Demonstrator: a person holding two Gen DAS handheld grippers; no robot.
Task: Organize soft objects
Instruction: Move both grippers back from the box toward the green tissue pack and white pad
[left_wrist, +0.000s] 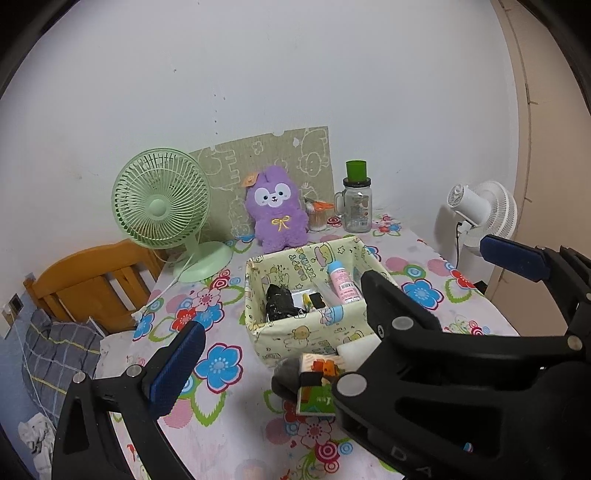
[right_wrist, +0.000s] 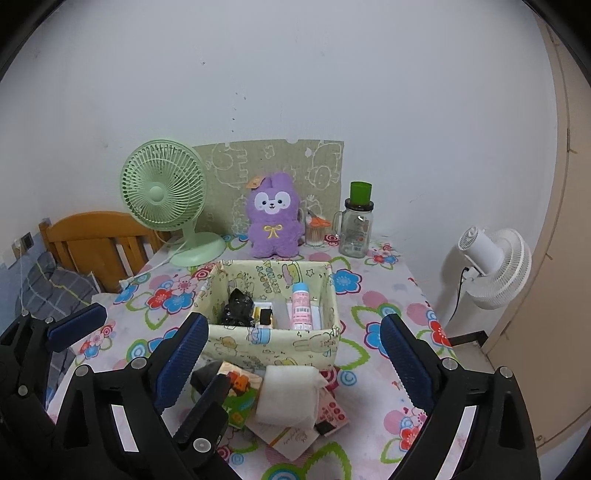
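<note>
Each hand-held gripper, left and right, gaped empty low in frame, framing the white folded cloth before the yellow printed fabric basket.

The right gripper hangs with its blue-padded fingers wide apart and bare above a white sponge on the flowered bench, just before a fabric basket; a purple plush stands behind
</note>
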